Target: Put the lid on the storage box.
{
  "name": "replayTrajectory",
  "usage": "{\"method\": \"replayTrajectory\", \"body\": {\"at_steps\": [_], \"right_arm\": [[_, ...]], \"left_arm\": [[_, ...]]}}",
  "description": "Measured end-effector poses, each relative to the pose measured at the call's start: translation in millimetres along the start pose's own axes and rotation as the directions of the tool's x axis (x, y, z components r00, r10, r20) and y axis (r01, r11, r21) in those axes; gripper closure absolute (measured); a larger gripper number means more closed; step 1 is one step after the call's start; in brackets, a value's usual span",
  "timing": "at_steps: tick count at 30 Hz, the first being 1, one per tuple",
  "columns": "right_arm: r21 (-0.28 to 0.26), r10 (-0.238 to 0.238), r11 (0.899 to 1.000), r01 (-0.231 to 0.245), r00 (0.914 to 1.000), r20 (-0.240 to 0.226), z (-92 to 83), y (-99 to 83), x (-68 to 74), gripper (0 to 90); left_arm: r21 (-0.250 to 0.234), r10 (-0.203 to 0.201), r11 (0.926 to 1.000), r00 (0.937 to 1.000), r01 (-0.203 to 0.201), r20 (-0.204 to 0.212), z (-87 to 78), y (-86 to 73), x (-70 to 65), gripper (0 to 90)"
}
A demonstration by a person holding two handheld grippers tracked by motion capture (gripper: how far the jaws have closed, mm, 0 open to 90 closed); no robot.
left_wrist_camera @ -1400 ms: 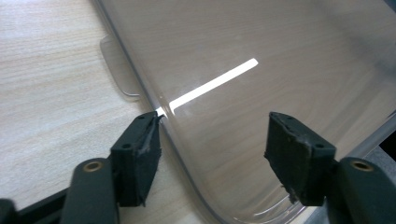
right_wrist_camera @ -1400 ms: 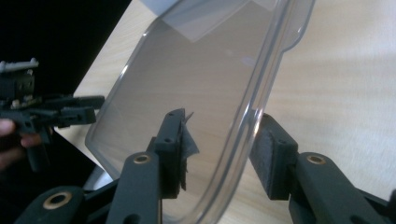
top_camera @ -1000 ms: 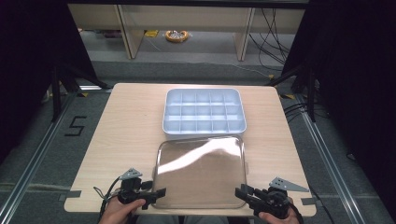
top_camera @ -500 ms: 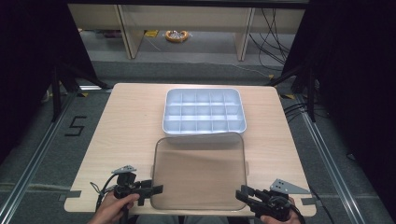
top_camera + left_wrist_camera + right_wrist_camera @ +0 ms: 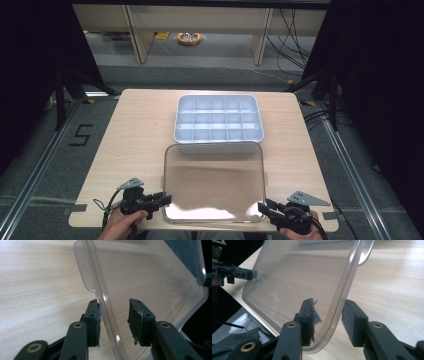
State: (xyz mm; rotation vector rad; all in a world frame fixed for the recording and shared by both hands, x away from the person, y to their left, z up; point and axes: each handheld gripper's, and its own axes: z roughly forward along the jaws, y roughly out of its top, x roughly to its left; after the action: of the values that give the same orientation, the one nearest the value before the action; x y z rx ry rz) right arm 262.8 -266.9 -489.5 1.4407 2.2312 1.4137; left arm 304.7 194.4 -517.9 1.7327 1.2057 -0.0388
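A clear plastic lid (image 5: pixel 214 180) lies tilted over the near part of the wooden table (image 5: pixel 135 130), with its near edge at the table's front. My left gripper (image 5: pixel 164 200) is at the lid's near left corner. Its jaws have just been closing, and in the left gripper view its pads (image 5: pixel 93 320) sit on both sides of the lid's rim (image 5: pixel 150 277). My right gripper (image 5: pixel 264 207) is at the near right corner. Its jaws have also been closing, and its pads (image 5: pixel 352 320) clamp the lid's edge (image 5: pixel 299 272).
A pale blue tray (image 5: pixel 218 146) divided into several empty compartments stands behind the lid at the table's middle. The table's front edge (image 5: pixel 90 220) runs just under both hands. Dark floor, cables and shelving surround the table.
The left gripper's jaws have closed onto the lid's near left corner. The lid's tilt has changed, and the broad glare on it is gone. The right gripper has stayed at its corner.
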Motion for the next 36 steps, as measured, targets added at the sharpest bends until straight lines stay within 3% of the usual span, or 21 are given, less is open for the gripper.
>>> {"method": "replayTrajectory", "body": {"at_steps": [2,4,5,6,7,8,10,12,14,16,17,20,22,23,25,26,29,30,31,33,36], "right_arm": [[-0.015,-0.008,1.000,0.008,1.0000,0.002,1.8,-0.7,0.1,65.4],[0.026,0.035,0.999,-0.036,0.9988,0.033,-0.1,-1.4,3.9,66.2],[0.012,0.015,1.000,-0.015,0.9995,0.027,0.5,-1.2,1.6,66.3],[0.018,0.037,0.999,-0.038,0.9989,0.030,0.0,-1.5,2.7,66.5],[0.002,0.012,1.000,-0.012,0.9995,0.031,1.0,-1.3,0.3,66.6],[-0.009,0.046,0.999,-0.045,0.9986,0.028,1.6,-2.2,1.5,66.5],[-0.004,0.060,0.998,-0.060,0.9974,0.039,1.3,-2.0,1.5,66.5],[-0.006,0.010,1.000,-0.010,0.9985,0.053,0.7,-2.0,-1.7,66.5],[0.007,0.058,0.998,-0.058,0.9968,0.056,0.6,-1.9,2.4,66.5],[-0.004,0.010,1.000,-0.010,0.9971,0.076,1.3,-1.8,-1.6,66.6],[-0.003,0.014,1.000,-0.014,0.9969,0.077,1.2,-1.6,-0.9,66.6],[-0.015,0.016,1.000,-0.015,0.9976,0.067,1.5,-0.3,0.3,67.4],[-0.008,0.051,0.999,-0.050,0.9950,0.086,1.6,0.7,2.7,67.4],[-0.025,0.024,0.999,-0.022,0.9963,0.082,2.6,1.7,-0.5,67.5],[-0.019,0.059,0.998,-0.058,0.9956,0.073,1.2,3.9,2.7,67.5],[-0.028,0.024,0.999,-0.022,0.9964,0.082,1.2,5.3,0.3,67.6],[-0.045,0.066,0.997,-0.064,0.9963,0.055,2.1,10.0,1.6,67.7],[-0.046,0.041,0.998,-0.038,0.9964,0.075,2.5,12.4,-1.8,67.7],[-0.048,0.085,0.995,-0.083,0.9945,0.061,3.0,14.1,0.2,67.8],[-0.076,0.048,0.996,-0.042,0.9959,0.077,3.2,21.5,-6.4,67.8],[-0.094,0.053,0.995,-0.046,0.9958,0.075,3.1,26.7,-8.7,67.7]], "left_arm": [[-0.011,0.025,0.9996,0.9996,-0.025,-0.010,-3.0,0.9,-2.5,63.5],[-0.021,0.053,0.9984,0.9983,-0.053,-0.023,-4.1,1.0,-7.0,64.4],[-0.022,0.065,0.9976,0.9974,-0.066,-0.029,-4.2,0.8,-8.8,64.4],[-0.020,0.070,0.9973,0.9972,-0.071,-0.026,-4.2,0.6,-9.0,64.4],[-0.014,0.067,0.9977,0.9975,-0.067,-0.024,-4.0,0.5,-9.3,64.5],[-0.008,0.069,0.9976,0.9973,-0.069,-0.025,-3.9,0.4,-9.4,64.5],[-0.010,0.072,0.9973,0.9970,-0.073,-0.029,-3.6,0.3,-11.3,64.4],[-0.020,0.096,0.9951,0.9946,-0.097,-0.041,-3.9,1.0,-14.9,64.4],[-0.035,0.113,0.9927,0.9922,-0.115,-0.053,-5.3,2.3,-18.7,64.6],[-0.046,0.138,0.9890,0.9889,-0.140,-0.055,-7.2,4.2,-21.4,64.7],[-0.055,0.149,0.9867,0.9868,-0.153,-0.063,-7.7,4.5,-21.9,64.6],[-0.057,0.147,0.9867,0.9860,-0.152,-0.078,-8.7,7.0,-23.7,64.5],[-0.069,0.156,0.9844,0.9839,-0.162,-0.088,-9.8,9.9,-25.8,64.1],[-0.074,0.165,0.9824,0.9823,-0.172,-0.089,-10.7,11.7,-26.2,63.8],[-0.086,0.168,0.9806,0.9808,-0.176,-0.099,-12.3,15.7,-27.9,63.7],[-0.102,0.165,0.9794,0.9820,-0.174,-0.092,-12.3,17.8,-28.0,63.7],[-0.113,0.174,0.9761,0.9796,-0.185,-0.100,-13.4,25.2,-28.7,63.5],[-0.113,0.174,0.9762,0.9796,-0.185,-0.101,-12.4,28.1,-28.7,63.6],[-0.106,0.178,0.9761,0.9779,-0.190,-0.109,-11.8,30.7,-28.7,63.5],[-0.113,0.175,0.9759,0.9789,-0.187,-0.105,-7.9,36.1,-28.7,62.9],[-0.112,0.176,0.9758,0.9784,-0.188,-0.109,-2.8,45.3,-29.7,62.7]]}}
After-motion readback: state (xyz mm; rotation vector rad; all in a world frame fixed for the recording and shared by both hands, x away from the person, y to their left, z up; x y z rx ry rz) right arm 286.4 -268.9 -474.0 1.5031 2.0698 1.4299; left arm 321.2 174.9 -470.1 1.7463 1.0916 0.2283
